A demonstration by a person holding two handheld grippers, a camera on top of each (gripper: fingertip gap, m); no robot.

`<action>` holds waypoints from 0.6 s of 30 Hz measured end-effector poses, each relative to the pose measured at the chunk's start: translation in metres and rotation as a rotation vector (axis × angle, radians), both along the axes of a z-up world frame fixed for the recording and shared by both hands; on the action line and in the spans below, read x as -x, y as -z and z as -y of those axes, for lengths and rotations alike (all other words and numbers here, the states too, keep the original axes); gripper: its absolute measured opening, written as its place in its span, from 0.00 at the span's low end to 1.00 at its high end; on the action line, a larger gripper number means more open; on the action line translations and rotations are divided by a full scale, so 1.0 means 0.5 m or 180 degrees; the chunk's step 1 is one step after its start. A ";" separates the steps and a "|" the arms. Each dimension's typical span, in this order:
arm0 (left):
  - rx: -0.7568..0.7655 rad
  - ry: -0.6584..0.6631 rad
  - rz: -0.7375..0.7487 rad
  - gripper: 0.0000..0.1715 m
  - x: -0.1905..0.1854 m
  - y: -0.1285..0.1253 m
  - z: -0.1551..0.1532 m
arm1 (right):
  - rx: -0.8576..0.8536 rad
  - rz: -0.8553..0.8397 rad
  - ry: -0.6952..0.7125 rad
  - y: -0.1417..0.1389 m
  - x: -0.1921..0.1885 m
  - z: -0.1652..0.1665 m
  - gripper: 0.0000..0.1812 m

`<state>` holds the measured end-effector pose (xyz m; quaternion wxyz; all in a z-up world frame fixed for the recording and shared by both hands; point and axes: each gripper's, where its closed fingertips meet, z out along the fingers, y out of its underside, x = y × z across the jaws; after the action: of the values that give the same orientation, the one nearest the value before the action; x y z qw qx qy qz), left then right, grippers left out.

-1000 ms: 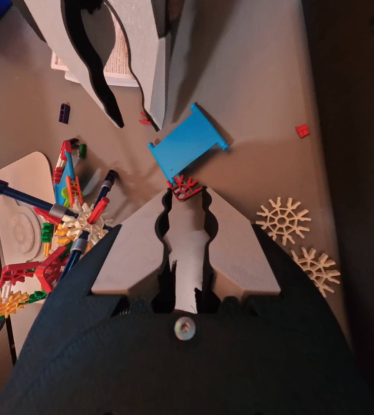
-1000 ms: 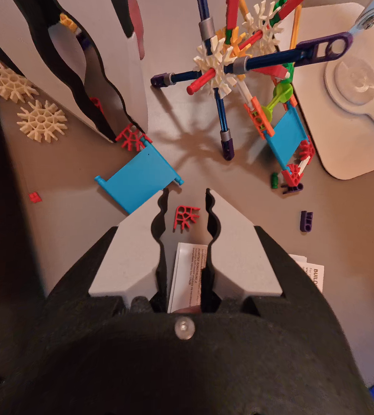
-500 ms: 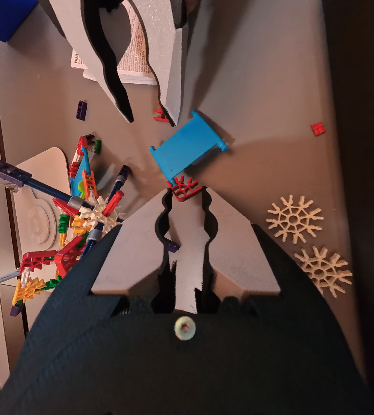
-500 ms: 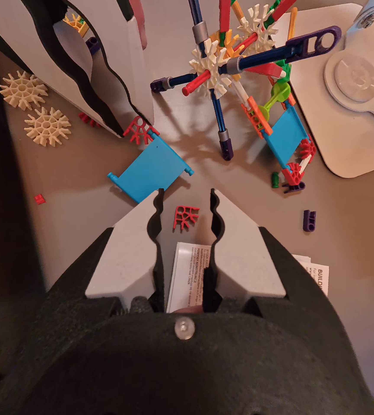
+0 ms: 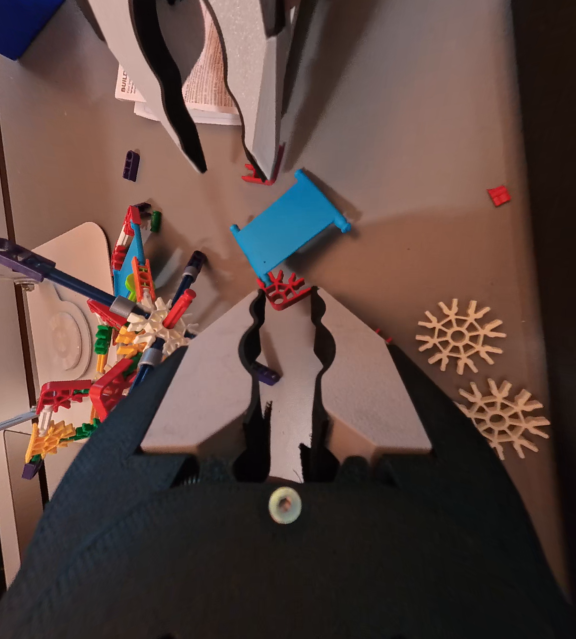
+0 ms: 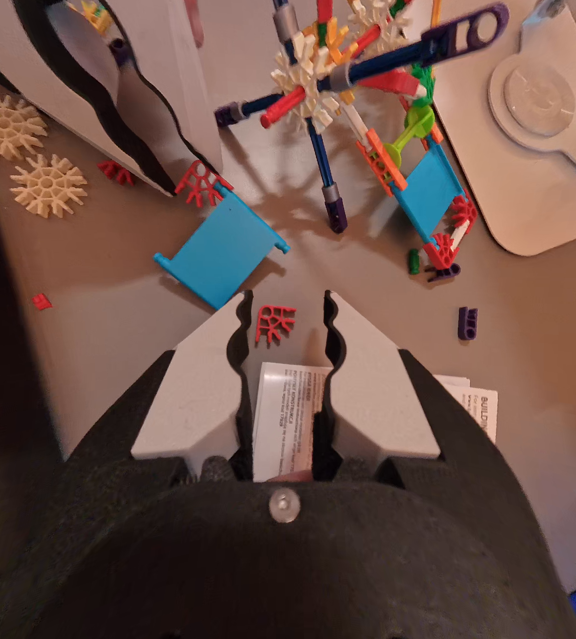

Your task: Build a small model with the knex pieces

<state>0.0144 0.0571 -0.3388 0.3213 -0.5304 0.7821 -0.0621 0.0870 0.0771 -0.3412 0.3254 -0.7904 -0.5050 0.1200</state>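
My left gripper (image 5: 286,294) is shut on a red fan-shaped connector (image 5: 281,292) that is joined to a corner of a flat blue panel (image 5: 290,224). The panel stretches away from the fingertips, just over the grey table. In the right wrist view the same connector (image 6: 199,186) and panel (image 6: 221,252) lie at the left gripper's tips. My right gripper (image 6: 287,297) is open and low over the table. A loose red connector (image 6: 273,323) lies flat between its fingers, touching neither. In the left wrist view this connector (image 5: 255,176) is partly hidden behind a right fingertip.
A colourful rod-and-connector model (image 6: 348,86) stands beside a white pad (image 6: 539,138). Two cream snowflake connectors (image 5: 459,335) lie near the table's dark edge. A paper leaflet (image 6: 286,415), purple clips (image 6: 468,323) (image 5: 266,373), a small red piece (image 5: 499,195) and another red connector (image 6: 115,171) are scattered about. Tip to tip, the grippers are about 8 cm apart.
My right gripper's jaws have opened wider around the loose red connector. My left gripper has drawn back and up a little, still holding the connector and panel; a purple clip now shows beneath it.
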 end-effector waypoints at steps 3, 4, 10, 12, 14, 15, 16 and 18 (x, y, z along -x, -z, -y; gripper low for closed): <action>-0.0004 -0.0025 -0.0011 0.14 0.003 -0.001 -0.004 | 0.0202 0.0152 0.0082 0.029 -0.016 0.004 0.23; -0.0011 -0.0030 -0.0014 0.14 0.004 -0.001 -0.005 | 0.0259 0.0156 0.0081 0.034 -0.016 0.007 0.24; -0.0024 -0.0065 -0.0022 0.14 0.009 -0.004 -0.009 | 0.0430 0.0142 -0.0052 0.038 -0.007 0.032 0.16; -0.0022 -0.0068 -0.0036 0.14 0.010 -0.003 -0.010 | 0.0442 0.0211 -0.0129 0.038 -0.009 0.043 0.16; -0.0028 -0.0076 -0.0039 0.14 0.011 -0.003 -0.011 | 0.0505 0.0210 -0.0225 0.038 -0.007 0.059 0.16; -0.0025 -0.0079 -0.0035 0.14 0.011 -0.003 -0.011 | 0.0529 0.0198 -0.0272 0.039 -0.005 0.065 0.15; -0.0022 -0.0088 -0.0034 0.14 0.011 -0.004 -0.012 | 0.0535 0.0201 -0.0309 0.039 -0.003 0.070 0.14; -0.0021 -0.0098 -0.0030 0.14 0.012 -0.004 -0.014 | 0.0552 0.0230 -0.0440 0.039 0.004 0.086 0.14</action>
<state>0.0082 0.0642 -0.3368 0.3202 -0.5415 0.7756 -0.0520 0.0852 0.0343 -0.3607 0.2283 -0.7827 -0.5574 0.1568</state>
